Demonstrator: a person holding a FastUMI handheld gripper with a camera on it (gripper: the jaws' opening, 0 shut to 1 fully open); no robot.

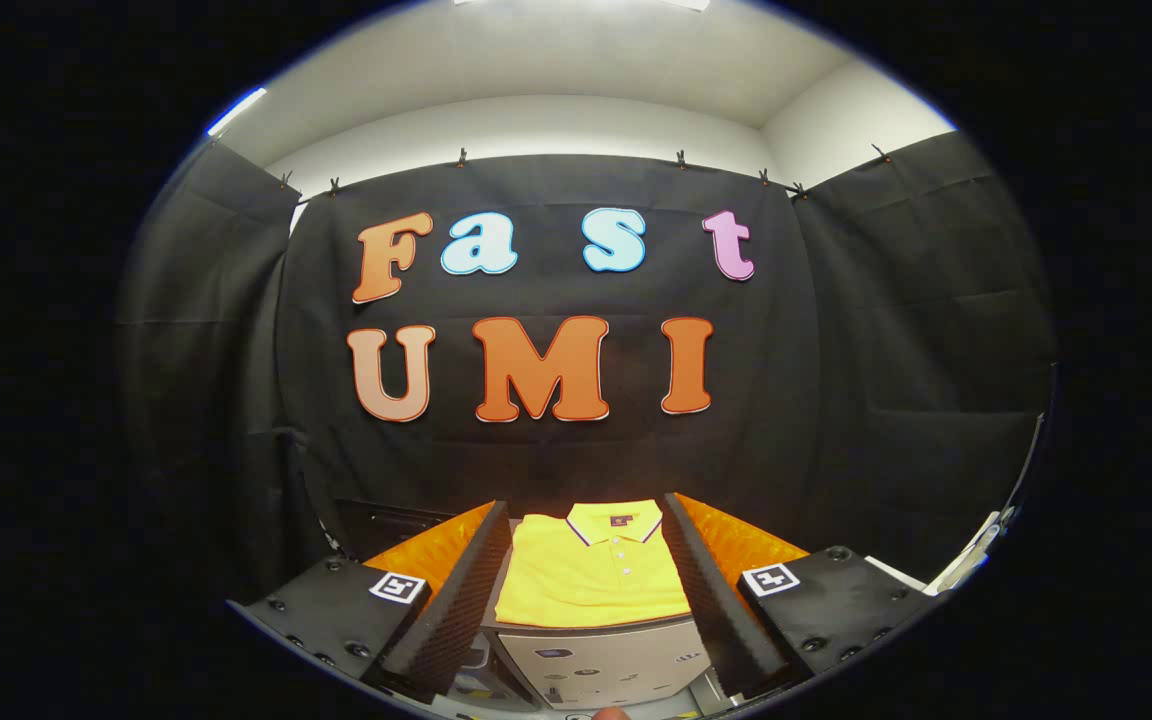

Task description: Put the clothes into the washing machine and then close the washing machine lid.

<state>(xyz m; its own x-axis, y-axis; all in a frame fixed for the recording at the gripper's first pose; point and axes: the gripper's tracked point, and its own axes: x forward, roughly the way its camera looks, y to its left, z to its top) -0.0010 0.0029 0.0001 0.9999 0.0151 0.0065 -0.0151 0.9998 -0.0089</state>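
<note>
A folded yellow polo shirt (591,580) lies flat, collar away from me, on top of a white machine whose front panel (601,668) shows just below it. My gripper (584,507) is open wide above the near side of the machine. Seen from here, the shirt lies between the two fingers (456,600), which frame its left and right sides without touching it. Nothing is held between the fingers. I cannot tell whether the machine's lid is up or down, since the shirt covers its top.
The black cloth wall (556,460) hangs close behind the machine. A white edge of some object (976,550) shows at the far right, beside the cloth. A person's fingertip (614,714) peeks in just under the machine's panel.
</note>
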